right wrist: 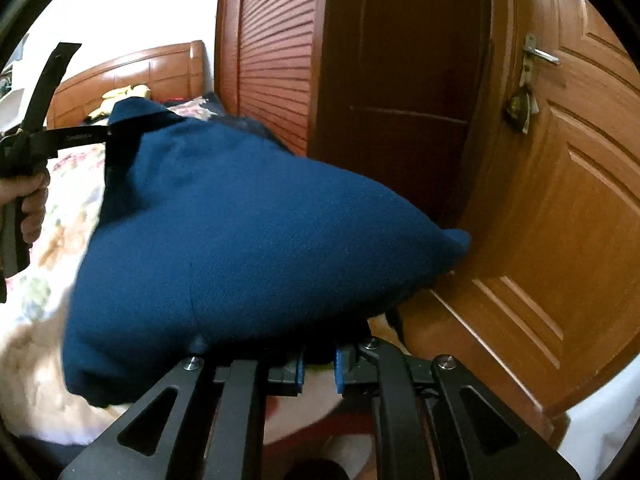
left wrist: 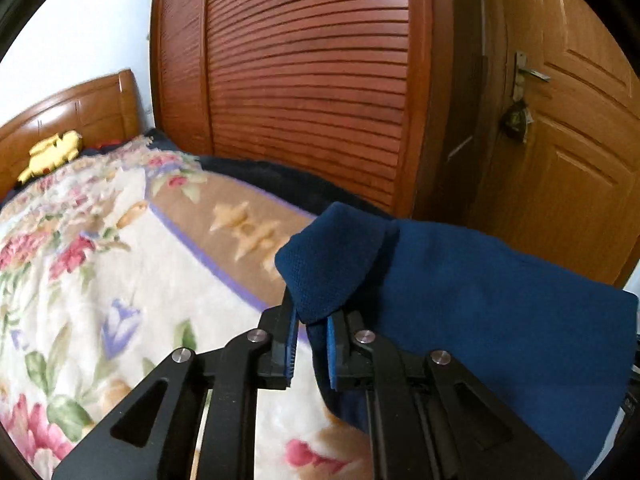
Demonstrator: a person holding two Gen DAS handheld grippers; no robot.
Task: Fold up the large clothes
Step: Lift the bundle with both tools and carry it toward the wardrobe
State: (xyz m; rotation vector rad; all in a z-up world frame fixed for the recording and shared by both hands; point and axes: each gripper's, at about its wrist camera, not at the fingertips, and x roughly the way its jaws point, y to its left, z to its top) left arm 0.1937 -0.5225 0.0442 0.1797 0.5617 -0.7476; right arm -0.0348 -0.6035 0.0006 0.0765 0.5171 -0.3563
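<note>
A dark blue knitted garment (left wrist: 480, 312) is held up in the air above the bed between both grippers. My left gripper (left wrist: 314, 316) is shut on one corner of it, and a fold of cloth sticks up past the blue pads (left wrist: 291, 340). My right gripper (right wrist: 318, 360) is shut on the other end of the garment (right wrist: 240, 232), which bulges over the fingers and hides their tips. The left gripper and the hand holding it show at the far left of the right wrist view (right wrist: 108, 136).
The bed has a cream floral blanket (left wrist: 100, 264), a wooden headboard (left wrist: 80, 108) and a yellow plush toy (left wrist: 52, 154). A slatted wooden wardrobe (left wrist: 304, 80) stands behind the bed. A wooden door with a metal handle (right wrist: 540, 54) is on the right.
</note>
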